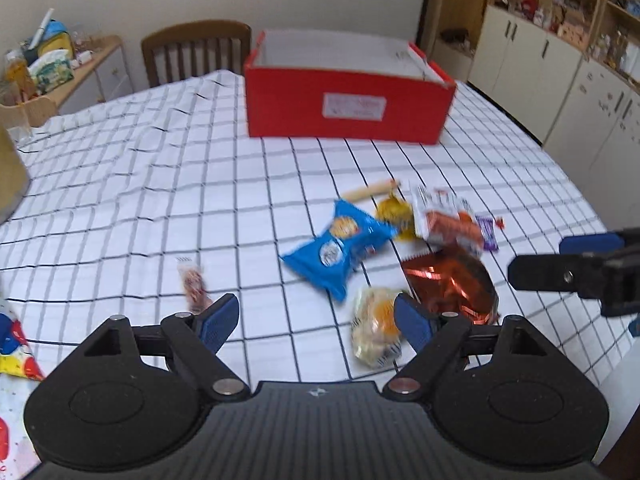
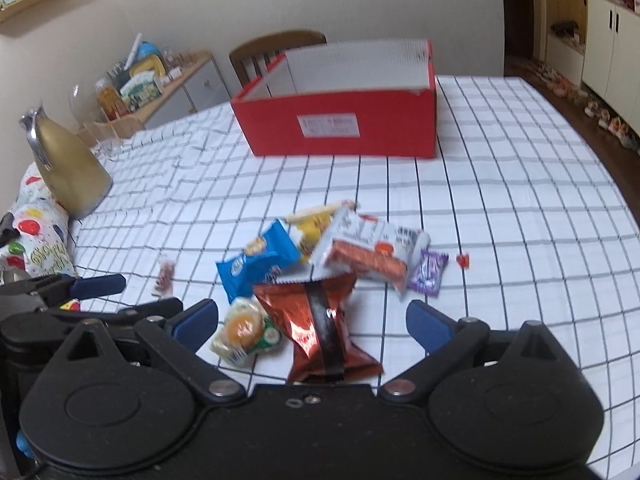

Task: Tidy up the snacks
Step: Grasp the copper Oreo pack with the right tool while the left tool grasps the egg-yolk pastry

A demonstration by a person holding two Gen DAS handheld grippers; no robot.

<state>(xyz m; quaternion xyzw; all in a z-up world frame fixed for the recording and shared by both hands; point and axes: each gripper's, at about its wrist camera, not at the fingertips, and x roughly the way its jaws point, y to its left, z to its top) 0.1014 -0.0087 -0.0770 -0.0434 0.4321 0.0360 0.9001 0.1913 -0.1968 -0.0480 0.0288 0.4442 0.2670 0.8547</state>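
Note:
A pile of snacks lies on the checked tablecloth in front of an open red box (image 1: 348, 108) (image 2: 340, 128). It holds a blue chip bag (image 1: 340, 248) (image 2: 256, 264), a shiny red foil bag (image 1: 452, 284) (image 2: 320, 328), a white-and-orange pack (image 1: 448, 220) (image 2: 368, 248), a pale round bun pack (image 1: 376, 328) (image 2: 244, 328), a purple candy (image 2: 428, 274) and a yellow pack (image 1: 396, 212). My left gripper (image 1: 316, 320) is open and empty, beside the bun pack. My right gripper (image 2: 312, 320) is open, low over the red foil bag. The right gripper also shows in the left wrist view (image 1: 560, 256).
A small brown snack stick (image 1: 194, 284) (image 2: 164, 276) lies apart to the left. A gold kettle (image 2: 68, 168) and a balloon-print bag (image 2: 36, 236) stand at the left. A wooden chair (image 1: 196, 48) is behind the table. The table edge runs along the right.

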